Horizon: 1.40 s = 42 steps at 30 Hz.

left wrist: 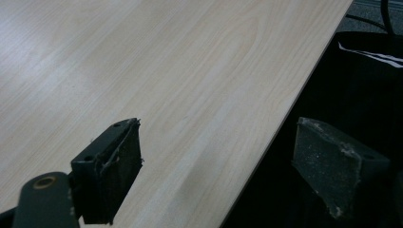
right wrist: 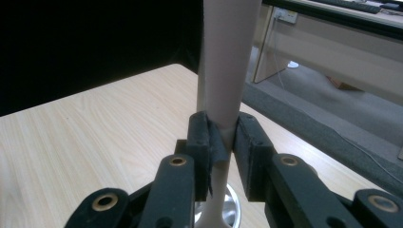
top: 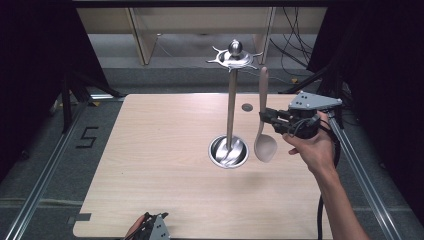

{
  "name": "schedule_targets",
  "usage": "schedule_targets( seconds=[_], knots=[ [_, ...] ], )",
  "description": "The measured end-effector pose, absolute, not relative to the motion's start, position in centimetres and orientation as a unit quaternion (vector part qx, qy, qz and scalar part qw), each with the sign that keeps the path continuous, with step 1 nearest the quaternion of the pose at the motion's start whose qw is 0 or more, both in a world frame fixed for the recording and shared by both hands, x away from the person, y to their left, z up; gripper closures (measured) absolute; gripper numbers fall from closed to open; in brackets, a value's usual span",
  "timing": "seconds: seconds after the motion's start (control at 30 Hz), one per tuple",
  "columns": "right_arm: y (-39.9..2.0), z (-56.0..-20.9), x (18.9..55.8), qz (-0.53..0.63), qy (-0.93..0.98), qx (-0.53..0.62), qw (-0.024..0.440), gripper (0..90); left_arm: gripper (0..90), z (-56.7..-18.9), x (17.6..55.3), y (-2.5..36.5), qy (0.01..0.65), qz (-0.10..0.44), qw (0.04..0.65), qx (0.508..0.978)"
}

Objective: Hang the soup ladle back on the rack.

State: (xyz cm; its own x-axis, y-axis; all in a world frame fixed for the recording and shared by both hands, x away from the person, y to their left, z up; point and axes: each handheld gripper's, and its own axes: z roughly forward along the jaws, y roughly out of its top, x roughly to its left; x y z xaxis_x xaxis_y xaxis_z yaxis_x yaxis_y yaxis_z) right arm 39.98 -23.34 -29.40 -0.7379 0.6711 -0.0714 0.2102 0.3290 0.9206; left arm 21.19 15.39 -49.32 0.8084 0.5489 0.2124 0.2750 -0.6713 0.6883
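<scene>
Right claw (top: 266, 120): pinching the spoon (top: 263, 125) by its handle, pads tight on both sides. In the right claw view the pads (right wrist: 202, 142) squeeze the pale handle (right wrist: 227, 71) w/ no gap.
Right hand (top: 312, 145): holds the claw from the right side of the surface, arm comes in from the near right corner.
Spoon: pale, beige-ish. Stands upright in the air, handle end up, bowl end (top: 265, 146) down. Off the surface. Just right of the stand's pole, not touching it.
Spoon top: its tip sits near the spiky top of the stand, a bit to the right of it.
Stand (top: 230, 105): shiny metal pole w/ a round dish base (top: 228, 151) in the middle of the surface. Top has a ball knob (top: 235, 47) and a ring of little hooks (top: 234, 61).
Left claw (top: 150, 227): at the near edge of the surface, low left of middle. Spread wide, nothing btwn the pads.
Left claw view: one pad (left wrist: 111, 166) over the wood, the other pad (left wrist: 332, 166) past the edge over the dark floor.
Surface (top: 160, 150): light wood, w/ a small dark round spot (top: 246, 106) at the far side, right of the pole.
Far back: pale wood furniture legs (top: 142, 35) and black cables (top: 295, 50) on the floor.
</scene>
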Motion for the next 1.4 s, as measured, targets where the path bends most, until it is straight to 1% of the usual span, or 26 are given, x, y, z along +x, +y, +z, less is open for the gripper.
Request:
schedule_targets(
  seconds=[0.13, 0.17, 0.2, 0.23, 0.27, 0.37, 0.4, 0.47, 0.77, 0.8, 1.0, 1.1, 1.13, 1.17, 1.2, 1.4],
  knots=[
    [-23.1, -29.3, 40.1, 0.506, 0.779, 0.288, 0.234, 77.7, 15.7, -49.4, 21.2, 15.4, 0.232, 0.202, 0.334, 0.891],
    [-23.1, -29.3, 40.2, 0.505, 0.78, 0.282, 0.238, 77.7, 15.7, -49.3, 21.2, 15.4, 0.231, 0.208, 0.329, 0.892],
    [-23.2, -29.1, 40.3, 0.501, 0.786, 0.275, 0.236, 77.7, 15.7, -49.3, 21.3, 15.4, 0.228, 0.211, 0.328, 0.892],
    [-23.0, -29.1, 40.1, 0.5, 0.784, 0.292, 0.225, 77.7, 15.6, -49.3, 21.2, 15.4, 0.229, 0.21, 0.328, 0.892],
    [-22.9, -29.1, 40.2, 0.503, 0.78, 0.29, 0.232, 77.7, 15.7, -49.3, 21.2, 15.4, 0.231, 0.205, 0.332, 0.891],
    [-22.9, -29.0, 40.3, 0.497, 0.786, 0.287, 0.231, 77.7, 15.7, -49.4, 21.2, 15.4, 0.231, 0.202, 0.333, 0.891],
    [-22.8, -29.0, 40.4, 0.498, 0.783, 0.286, 0.238, 77.7, 15.7, -49.4, 21.2, 15.4, 0.231, 0.202, 0.333, 0.892],
    [-22.8, -28.9, 40.6, 0.494, 0.789, 0.283, 0.23, 77.7, 15.7, -49.4, 21.2, 15.4, 0.231, 0.202, 0.334, 0.891],
    [-22.5, -28.9, 40.9, 0.49, 0.791, 0.285, 0.228, 77.7, 15.7, -49.3, 21.2, 15.4, 0.23, 0.203, 0.333, 0.891],
    [-22.4, -28.9, 40.8, 0.49, 0.791, 0.293, 0.222, 77.7, 15.7, -49.3, 21.2, 15.4, 0.23, 0.203, 0.333, 0.891],
    [-22.2, -29.1, 41.3, 0.486, 0.794, 0.286, 0.229, 77.6, 15.7, -49.3, 21.2, 15.4, 0.23, 0.202, 0.334, 0.891],
    [-21.9, -29.2, 41.3, 0.487, 0.794, 0.292, 0.219, 77.6, 15.7, -49.3, 21.2, 15.4, 0.229, 0.203, 0.332, 0.892],
    [-21.8, -29.3, 41.5, 0.49, 0.789, 0.289, 0.23, 77.5, 15.7, -49.3, 21.2, 15.4, 0.229, 0.203, 0.332, 0.892],
    [-21.8, -29.3, 41.5, 0.49, 0.789, 0.289, 0.23, 77.5, 15.7, -49.3, 21.2, 15.4, 0.23, 0.203, 0.333, 0.892],
    [-21.7, -29.4, 41.5, 0.493, 0.788, 0.294, 0.223, 77.5, 15.6, -49.4, 21.2, 15.4, 0.235, 0.197, 0.334, 0.891],
    [-21.7, -29.5, 41.4, 0.492, 0.791, 0.296, 0.21, 77.4, 15.7, -49.4, 21.2, 15.4, 0.23, 0.202, 0.334, 0.892]
  ],
)
